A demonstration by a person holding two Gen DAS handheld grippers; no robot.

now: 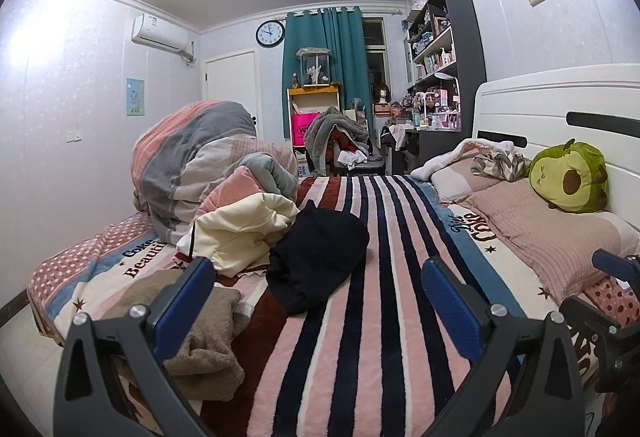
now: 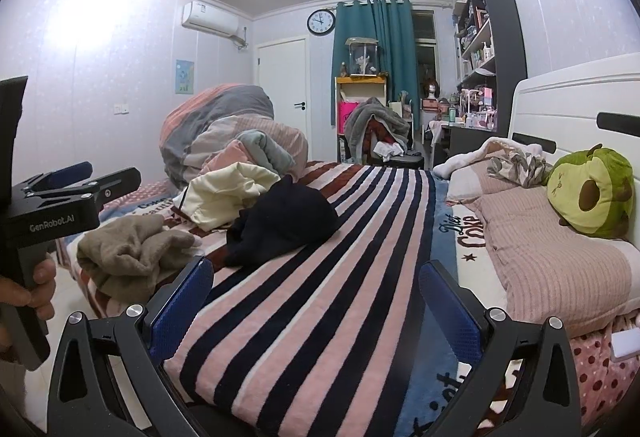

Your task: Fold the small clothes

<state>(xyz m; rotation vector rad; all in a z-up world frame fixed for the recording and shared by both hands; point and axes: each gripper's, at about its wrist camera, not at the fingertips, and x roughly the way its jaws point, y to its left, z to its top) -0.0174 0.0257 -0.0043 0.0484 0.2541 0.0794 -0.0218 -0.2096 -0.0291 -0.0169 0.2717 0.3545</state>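
Three crumpled garments lie on the striped blanket (image 1: 360,317) of a bed: a dark navy one (image 1: 316,261) (image 2: 284,225) in the middle, a cream one (image 1: 244,233) (image 2: 228,197) behind it, and a tan one (image 1: 204,333) (image 2: 132,253) at the near left edge. My left gripper (image 1: 320,289) is open above the blanket, its left finger over the tan garment, nothing held. My right gripper (image 2: 316,293) is open over bare stripes, short of the navy garment. The left gripper's body (image 2: 60,193) shows at the left of the right wrist view, held by a hand (image 2: 36,285).
A bundled striped quilt (image 1: 200,157) fills the bed's far left. Pillows (image 1: 552,233) and an avocado plush (image 1: 568,177) lie along the white headboard (image 1: 560,105) on the right. A cluttered chair (image 1: 340,145), shelves (image 1: 436,49) and a desk stand beyond the bed.
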